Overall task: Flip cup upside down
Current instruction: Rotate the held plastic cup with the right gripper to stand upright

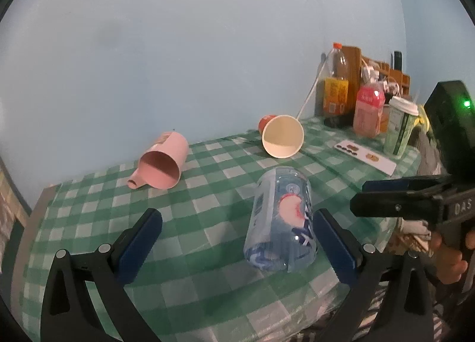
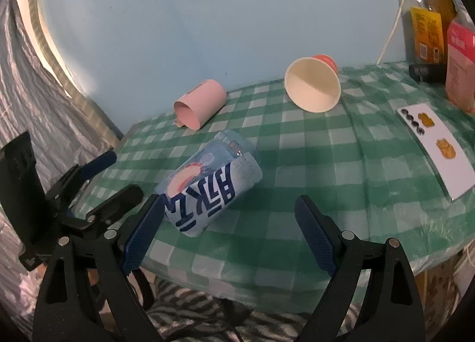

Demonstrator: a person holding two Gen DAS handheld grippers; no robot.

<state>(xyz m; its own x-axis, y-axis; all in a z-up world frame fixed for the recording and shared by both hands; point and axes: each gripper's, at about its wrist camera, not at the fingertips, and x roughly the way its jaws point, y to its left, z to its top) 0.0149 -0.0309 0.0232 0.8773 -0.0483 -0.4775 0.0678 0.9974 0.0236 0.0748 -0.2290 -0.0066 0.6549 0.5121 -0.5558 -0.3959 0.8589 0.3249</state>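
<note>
Three cups lie on their sides on the green checked tablecloth (image 1: 207,217). A clear plastic cup with blue print (image 1: 280,220) lies nearest; it also shows in the right wrist view (image 2: 212,190). A pink cup with a handle (image 1: 163,165) lies at the back left (image 2: 200,104). An orange paper cup (image 1: 282,135) lies at the back, its mouth toward me (image 2: 313,88). My left gripper (image 1: 237,244) is open, with the clear cup just inside its right finger. My right gripper (image 2: 230,235) is open and empty, its left finger beside the clear cup.
At the back right stand a tea bottle (image 1: 337,83), a pink drink bottle (image 1: 368,110) and a lidded paper cup (image 1: 400,128). A white phone (image 2: 436,150) lies flat on the right. The table's front edge (image 2: 267,282) is close below my fingers.
</note>
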